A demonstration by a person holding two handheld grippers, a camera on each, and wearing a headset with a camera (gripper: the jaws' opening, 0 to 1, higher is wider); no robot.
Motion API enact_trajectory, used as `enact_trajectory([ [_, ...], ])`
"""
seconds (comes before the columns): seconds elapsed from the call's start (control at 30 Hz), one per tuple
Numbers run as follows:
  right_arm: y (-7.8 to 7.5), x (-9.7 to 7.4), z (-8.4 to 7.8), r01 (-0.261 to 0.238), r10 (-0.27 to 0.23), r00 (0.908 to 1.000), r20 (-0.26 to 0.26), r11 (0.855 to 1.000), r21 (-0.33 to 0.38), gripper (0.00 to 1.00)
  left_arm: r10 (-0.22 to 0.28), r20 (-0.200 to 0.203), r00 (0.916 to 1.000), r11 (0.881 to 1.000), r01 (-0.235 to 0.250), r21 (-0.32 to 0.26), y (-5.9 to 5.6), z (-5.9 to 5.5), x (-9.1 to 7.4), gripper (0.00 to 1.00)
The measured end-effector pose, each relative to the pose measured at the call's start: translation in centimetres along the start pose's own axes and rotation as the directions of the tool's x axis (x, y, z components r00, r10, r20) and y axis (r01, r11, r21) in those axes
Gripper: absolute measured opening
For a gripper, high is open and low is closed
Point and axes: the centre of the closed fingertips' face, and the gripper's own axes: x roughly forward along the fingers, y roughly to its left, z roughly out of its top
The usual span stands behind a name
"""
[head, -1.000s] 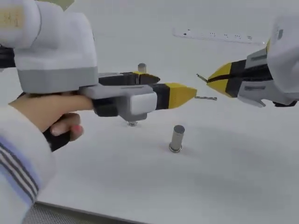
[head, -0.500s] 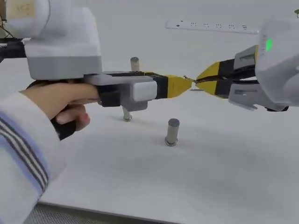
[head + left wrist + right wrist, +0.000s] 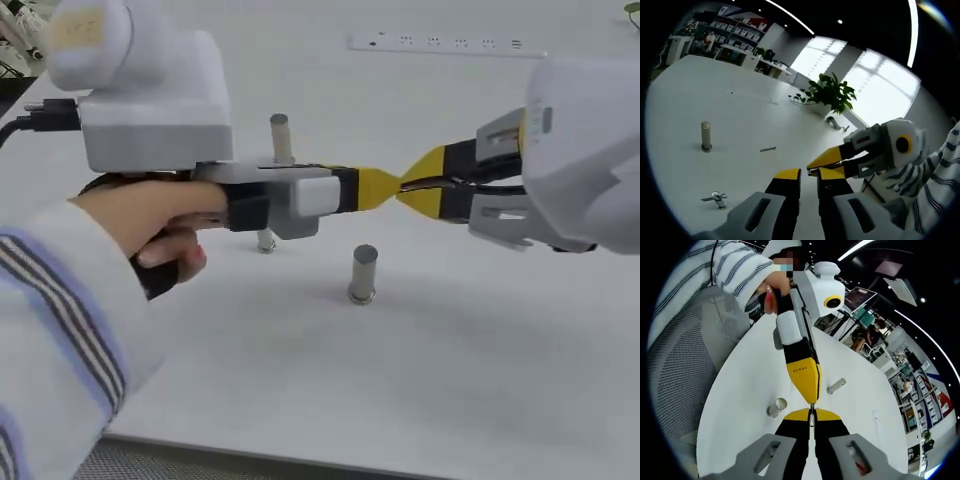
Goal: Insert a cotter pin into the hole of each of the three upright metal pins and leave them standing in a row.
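Cotter pin [image 3: 811, 419]: a thin metal sliver pinched between the yellow fingertips of the right gripper [image 3: 811, 414], which are pressed together on it. It is held in the air above the table [image 3: 480, 380].

Left gripper [image 3: 811, 176], held in a hand [image 3: 150, 225], meets the right one tip to tip. In its own view the two fingers stand a narrow gap apart with nothing gripped. The right gripper's point sits at that gap, at 12 o'clock.

Head view, from the meeting point:
- front metal pin [image 3: 362, 273] stands upright at 7 o'clock
- back metal pin [image 3: 280, 137] stands upright at 10 o'clock
- third metal pin [image 3: 265, 240] at 8 o'clock, partly hidden under the left gripper

Second cotter pin [image 3: 767, 149] lies loose on the table, at 11 o'clock from the left fingertips. Power strip [image 3: 440, 43] lies at the far edge.
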Motion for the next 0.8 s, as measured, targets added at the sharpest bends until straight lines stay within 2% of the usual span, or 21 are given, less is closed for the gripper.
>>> enact_trajectory([
  [0.2,0.3,0.2,0.2,-0.008,0.008,0.9999,0.006,1.0,-0.001,0.0,0.006,-0.02,0.9998,1.0,-0.007,-0.003,0.2,-0.8,0.5,0.06],
  [0.33,0.5,0.4,0.1,-0.012,0.012,0.9999,0.002,1.0,-0.005,0.0,0.014,-0.016,0.9998,1.0,-0.015,-0.015,0.5,-0.9,0.2,0.02],
  [0.4,0.6,0.5,0.1,-0.011,0.011,0.9999,-0.002,1.0,-0.009,0.0,-0.003,-0.017,0.9998,0.999,0.002,-0.053,0.4,-1.0,0.2,0.0],
  [0.53,0.7,0.4,0.1,-0.016,0.016,0.9999,0.0,1.0,-0.01,0.0,0.002,-0.028,0.9996,0.999,-0.003,-0.041,1.0,-1.0,0.1,0.0],
  [0.63,0.8,0.4,0.3,-0.022,0.022,0.9997,0.008,1.0,-0.003,0.0,-0.003,-0.037,0.9993,1.0,0.003,-0.022,0.8,-1.2,0.0,0.0],
  [0.73,0.8,0.4,0.3,-0.019,0.019,0.9997,0.013,1.0,0.002,0.0,0.001,-0.037,0.9993,0.999,-0.003,-0.042,0.8,-1.2,-0.1,0.0],
  [0.8,0.7,0.4,0.4,-0.02,0.02,0.9997,0.016,1.0,0.006,0.0,0.005,-0.035,0.9994,0.999,-0.006,-0.031,0.8,-1.1,-0.1,0.0],
])
